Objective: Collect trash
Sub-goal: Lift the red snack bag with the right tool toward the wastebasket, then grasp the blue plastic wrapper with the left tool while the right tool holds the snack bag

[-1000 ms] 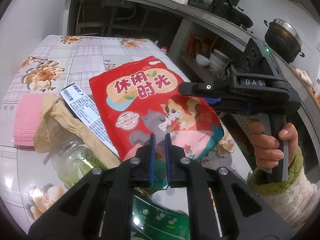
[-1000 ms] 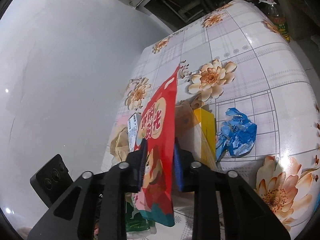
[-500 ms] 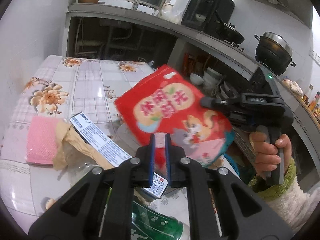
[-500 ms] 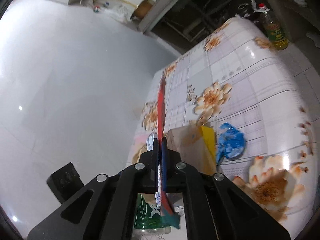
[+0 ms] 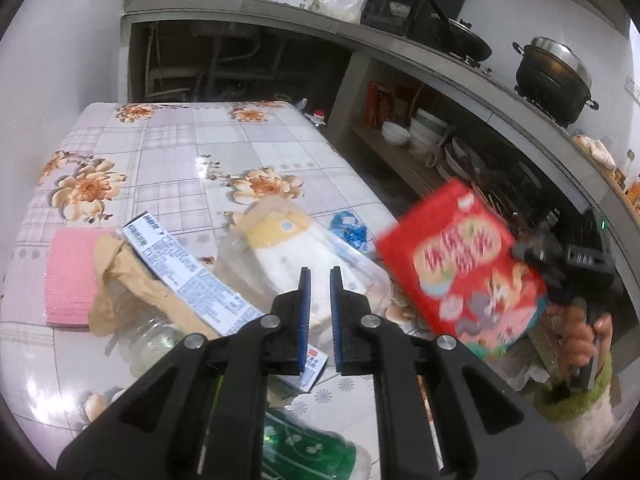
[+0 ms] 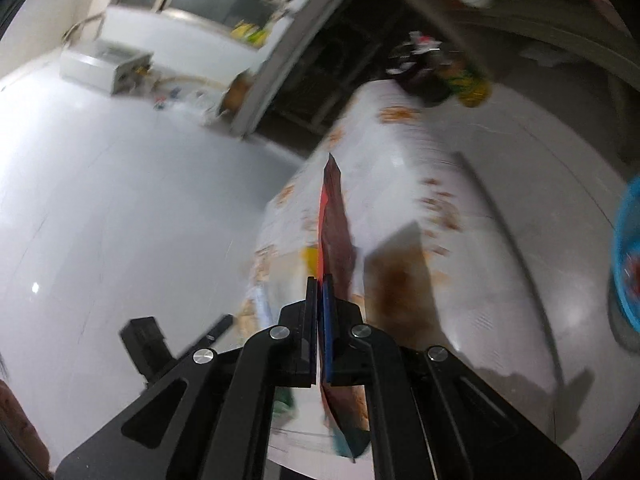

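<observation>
Left wrist view: While we held the left gripper (image 5: 318, 280) over the table (image 5: 168, 148), its jaws stood nearly together with nothing between them.
Litter on the table: Near the front edge we saw a long printed carton (image 5: 192, 276) lying across crumpled brown paper (image 5: 120, 276), a clear glass jar (image 5: 152, 344) under them, and a green packet (image 5: 308, 452) right at the front edge.
Middle of the table: A clear bag with a yellow-and-white roll (image 5: 296, 248) lay just ahead of the left fingertips, and a crumpled blue wrapper (image 5: 348, 230) lay near the right edge.
Left edge: A pink cloth (image 5: 68, 276) lay flat there; whether it counted as trash we could not tell.
Task's thing: The red snack bag (image 5: 460, 268) hung blurred in the air beyond the table's right edge, clear of the tabletop, gripped at its side by the right gripper (image 5: 532, 256).
Right wrist view: We saw the right gripper (image 6: 320, 300) pinched tight on the red snack bag (image 6: 336, 224), seen edge-on and standing up between the pads.
Possible bin: A blue rim (image 6: 624, 256) showed at the picture's right edge, well apart from the bag; we could not tell what it was.
Step in hand: We judged the bag was being carried off to be dropped.
Next move: It called for bringing the bag over a bin and letting go, then sending the free left gripper down for the nearest piece.
</observation>
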The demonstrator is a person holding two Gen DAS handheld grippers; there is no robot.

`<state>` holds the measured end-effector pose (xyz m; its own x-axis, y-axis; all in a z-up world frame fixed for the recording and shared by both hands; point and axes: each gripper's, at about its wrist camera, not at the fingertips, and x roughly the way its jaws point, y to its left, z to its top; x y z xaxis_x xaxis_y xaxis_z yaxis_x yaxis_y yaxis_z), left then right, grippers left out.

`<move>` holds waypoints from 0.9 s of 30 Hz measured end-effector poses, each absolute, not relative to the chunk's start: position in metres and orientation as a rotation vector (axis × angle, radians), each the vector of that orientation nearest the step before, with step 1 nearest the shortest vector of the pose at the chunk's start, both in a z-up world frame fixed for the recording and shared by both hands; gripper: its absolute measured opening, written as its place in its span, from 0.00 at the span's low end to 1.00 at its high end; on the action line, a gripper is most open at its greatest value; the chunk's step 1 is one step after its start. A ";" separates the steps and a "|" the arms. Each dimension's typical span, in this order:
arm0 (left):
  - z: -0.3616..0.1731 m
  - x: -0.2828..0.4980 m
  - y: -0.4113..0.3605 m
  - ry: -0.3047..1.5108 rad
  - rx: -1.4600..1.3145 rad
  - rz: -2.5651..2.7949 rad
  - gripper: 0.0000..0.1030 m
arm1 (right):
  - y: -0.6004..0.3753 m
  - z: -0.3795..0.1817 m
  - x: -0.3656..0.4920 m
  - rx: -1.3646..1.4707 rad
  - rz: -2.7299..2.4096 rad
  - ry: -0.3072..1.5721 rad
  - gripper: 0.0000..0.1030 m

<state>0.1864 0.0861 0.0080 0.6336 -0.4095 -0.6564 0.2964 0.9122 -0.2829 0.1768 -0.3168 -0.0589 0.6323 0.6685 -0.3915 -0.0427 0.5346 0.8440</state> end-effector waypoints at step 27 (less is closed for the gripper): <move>-0.057 0.326 -0.070 1.221 0.487 -0.479 0.31 | -0.335 -0.136 0.157 1.099 0.553 0.891 0.16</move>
<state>0.3257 -0.0704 -0.0566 0.2714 -0.0850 -0.9587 0.5891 0.8024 0.0956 0.1566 -0.3347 -0.1359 0.5482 0.7657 -0.3364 0.0389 0.3785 0.9248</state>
